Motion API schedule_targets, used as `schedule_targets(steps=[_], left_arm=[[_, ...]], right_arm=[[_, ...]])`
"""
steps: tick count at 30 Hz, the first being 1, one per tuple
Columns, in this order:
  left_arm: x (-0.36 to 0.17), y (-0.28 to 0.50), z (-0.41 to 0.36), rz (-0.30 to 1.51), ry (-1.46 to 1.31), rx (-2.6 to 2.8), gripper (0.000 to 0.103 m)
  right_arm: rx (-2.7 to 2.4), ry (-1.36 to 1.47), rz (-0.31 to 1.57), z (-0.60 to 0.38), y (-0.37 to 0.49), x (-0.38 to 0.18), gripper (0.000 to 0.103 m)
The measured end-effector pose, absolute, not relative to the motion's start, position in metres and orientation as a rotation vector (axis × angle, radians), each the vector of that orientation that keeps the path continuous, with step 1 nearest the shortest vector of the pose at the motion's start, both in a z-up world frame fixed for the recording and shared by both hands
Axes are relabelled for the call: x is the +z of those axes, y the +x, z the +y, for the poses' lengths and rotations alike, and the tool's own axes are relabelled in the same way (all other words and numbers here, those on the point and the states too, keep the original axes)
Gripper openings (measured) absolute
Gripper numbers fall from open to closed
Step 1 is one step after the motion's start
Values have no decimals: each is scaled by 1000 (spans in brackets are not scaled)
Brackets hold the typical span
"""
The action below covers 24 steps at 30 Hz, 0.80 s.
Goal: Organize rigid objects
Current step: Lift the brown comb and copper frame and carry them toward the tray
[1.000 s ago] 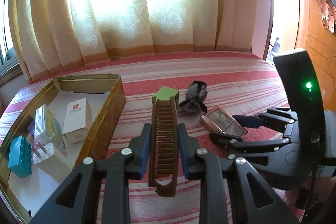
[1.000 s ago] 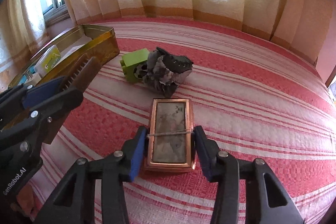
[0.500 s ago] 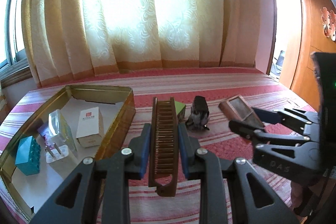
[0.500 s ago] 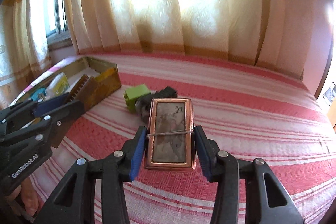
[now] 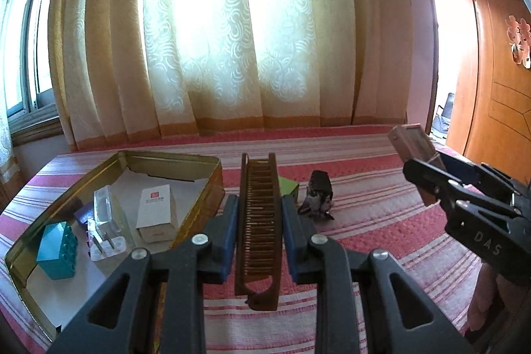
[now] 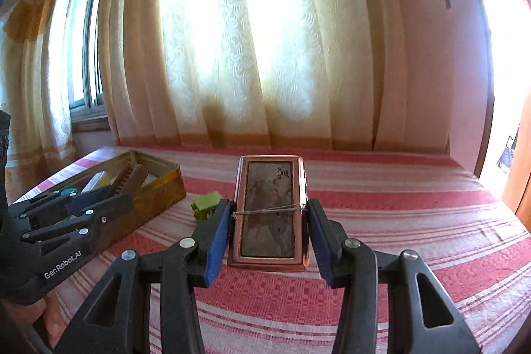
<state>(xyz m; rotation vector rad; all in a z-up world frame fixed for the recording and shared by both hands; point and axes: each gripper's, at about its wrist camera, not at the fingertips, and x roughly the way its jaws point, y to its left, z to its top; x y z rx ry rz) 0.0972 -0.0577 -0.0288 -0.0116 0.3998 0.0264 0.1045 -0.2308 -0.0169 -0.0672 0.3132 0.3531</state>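
My left gripper (image 5: pixel 259 204) is shut on a brown wooden comb (image 5: pixel 259 231) and holds it above the striped bed, just right of the gold tin tray (image 5: pixel 179 159). My right gripper (image 6: pixel 268 214) is shut on a flat copper-framed box (image 6: pixel 268 208) and holds it up in the air; it also shows at the right of the left wrist view (image 5: pixel 413 143). A green block (image 6: pixel 206 204) and a dark mottled stone (image 5: pixel 319 193) lie on the bed between the grippers.
The tray holds a teal toy brick (image 5: pixel 57 249), a white plug in a clear case (image 5: pixel 104 231) and a small white carton (image 5: pixel 155 213). Yellow curtains (image 5: pixel 232 38) hang behind the bed. A wooden door (image 5: pixel 497 88) stands at the right.
Both grippers have risen from the bed. The right one lifted the copper-framed box off the cover; the left one carried the comb higher.
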Motion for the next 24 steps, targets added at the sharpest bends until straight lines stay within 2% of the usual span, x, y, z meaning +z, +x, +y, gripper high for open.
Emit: schedule_targets(steps=[6,24], left_arm=[[-26,91,-59,364,-6,35,24],[-25,83,-54,331,-11,54,24]], right_arm=[[344,-66,230,-231,91,-13,48],[361,-57,232,-226,89,-13,48]])
